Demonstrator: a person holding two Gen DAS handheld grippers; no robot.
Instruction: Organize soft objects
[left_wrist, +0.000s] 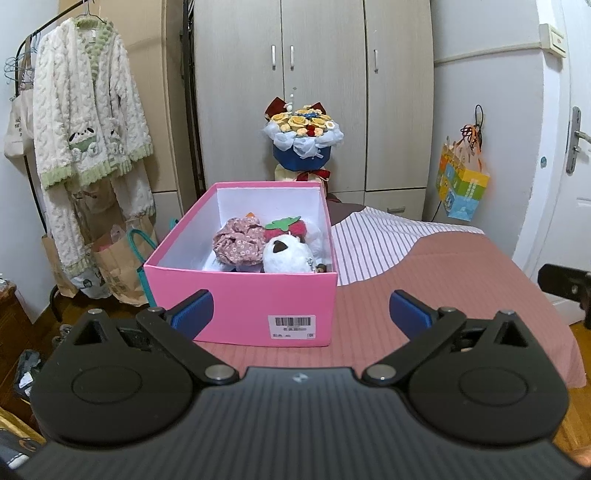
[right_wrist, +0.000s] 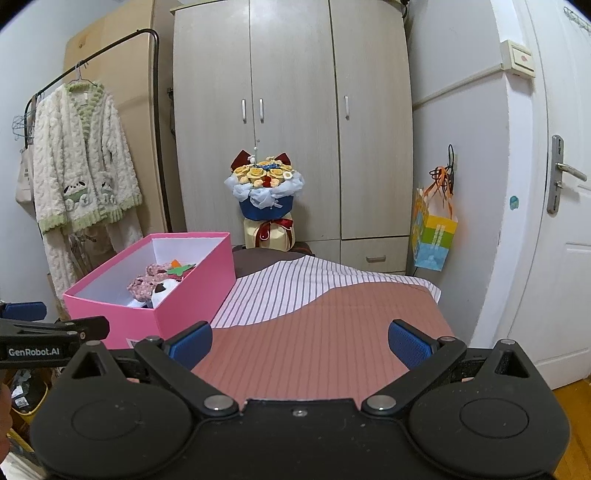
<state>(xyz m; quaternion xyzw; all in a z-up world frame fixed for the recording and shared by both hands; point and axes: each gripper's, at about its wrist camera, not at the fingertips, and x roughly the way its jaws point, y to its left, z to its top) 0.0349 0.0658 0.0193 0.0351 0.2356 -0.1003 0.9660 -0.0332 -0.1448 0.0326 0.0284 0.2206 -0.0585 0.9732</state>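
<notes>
Left jaws: the left gripper (left_wrist: 301, 314) is spread wide and released, nothing between its blue pads (left_wrist: 194, 314); in the left wrist view it sits low in the frame, the left pad overlapping the near wall of the pink box (left_wrist: 240, 295), though contact cannot be told.
Right jaws: the right gripper (right_wrist: 300, 343) is likewise spread wide and empty, hovering over the bed (right_wrist: 332, 332) at lower centre of the right wrist view, apart from the box.
Other gripper in view: in the right wrist view the left gripper shows at the left edge, marked "GenRobot.AI".
Pink box: open, no lid, standing on the bed at centre of the left wrist view and at middle left of the right wrist view; a barcode label (left_wrist: 293, 326) is on its near wall.
Soft objects: inside the box, toward its right side, lie a floral fabric piece (left_wrist: 238, 245), a red strawberry plush (left_wrist: 284, 229) with a green leaf, and a white plush (left_wrist: 286, 256) with a dark patch, all touching one another.
Bed cover: pinkish-brown over the near part, a striped sheet (left_wrist: 373, 240) showing behind the box to the right.
Beyond the bed: a flower bouquet (left_wrist: 303, 136) stands before the wardrobe (left_wrist: 314, 74) at upper centre.
Left of frame: a fleecy cream robe (left_wrist: 85, 122) hangs on a rack, paper bags (left_wrist: 114, 266) below it.
Right of frame: a colourful gift bag (left_wrist: 461, 184) hangs on the wall, near a white door (left_wrist: 572, 166).
</notes>
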